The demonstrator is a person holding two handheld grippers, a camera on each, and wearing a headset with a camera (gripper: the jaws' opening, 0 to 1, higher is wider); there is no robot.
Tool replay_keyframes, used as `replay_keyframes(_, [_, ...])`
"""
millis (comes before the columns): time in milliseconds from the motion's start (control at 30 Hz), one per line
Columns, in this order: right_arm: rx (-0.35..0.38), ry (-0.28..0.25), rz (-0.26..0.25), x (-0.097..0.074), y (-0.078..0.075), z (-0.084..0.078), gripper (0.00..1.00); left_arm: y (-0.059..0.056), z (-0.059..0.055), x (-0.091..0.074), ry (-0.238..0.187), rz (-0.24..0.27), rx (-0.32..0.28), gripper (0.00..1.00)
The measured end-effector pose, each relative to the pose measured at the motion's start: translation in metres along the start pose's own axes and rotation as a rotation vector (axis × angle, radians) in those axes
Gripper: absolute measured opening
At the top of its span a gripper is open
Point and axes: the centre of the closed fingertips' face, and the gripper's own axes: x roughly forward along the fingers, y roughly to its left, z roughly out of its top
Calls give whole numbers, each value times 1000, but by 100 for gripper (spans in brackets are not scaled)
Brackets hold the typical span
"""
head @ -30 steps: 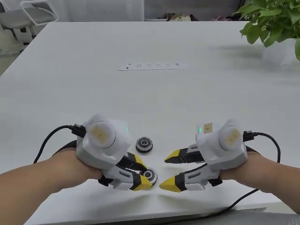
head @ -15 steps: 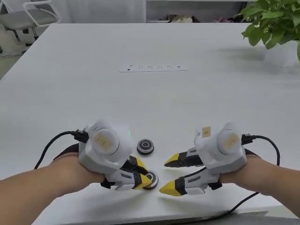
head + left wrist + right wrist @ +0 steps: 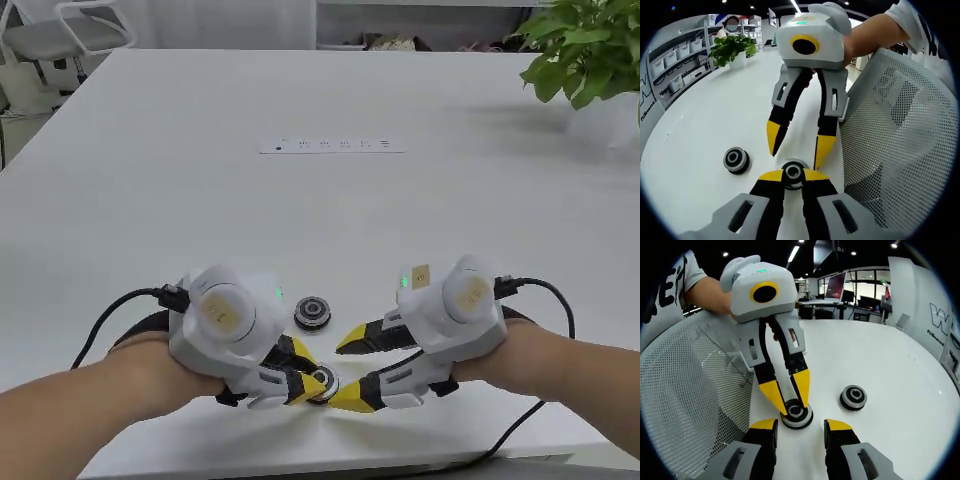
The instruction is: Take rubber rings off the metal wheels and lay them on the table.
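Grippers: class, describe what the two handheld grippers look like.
The left gripper and right gripper match: rounded white bodies, each with a round cream disc and a small green light. Their fingers are grey and black with yellow pointed tips. A black cable trails from each.

So the left gripper (image 3: 305, 379) is pinching the near wheel (image 3: 322, 381) between its yellow tips, right by the front edge of the white table (image 3: 200, 200). The right gripper (image 3: 343, 373) is pointing in from the other side with its jaws spread, the lower tip sitting just beside that same wheel. A second wheel (image 3: 313, 312) is lying flat a bit further back, apart from both grippers. Farther out a white power strip (image 3: 332, 146) is lying across the middle, and a green plant (image 3: 585, 50) is poking in at the far right corner. Black cables (image 3: 108, 316) are trailing off both grippers.
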Motion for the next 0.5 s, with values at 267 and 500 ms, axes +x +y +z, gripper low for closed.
replay_keyframes(267, [-34,13,29,9,7,3,31,0,0,0,-14,4,-6,8])
replay_keyframes(500, [-43,28,18,12,5,-1,27,0,0,0,-14,7,-3,8])
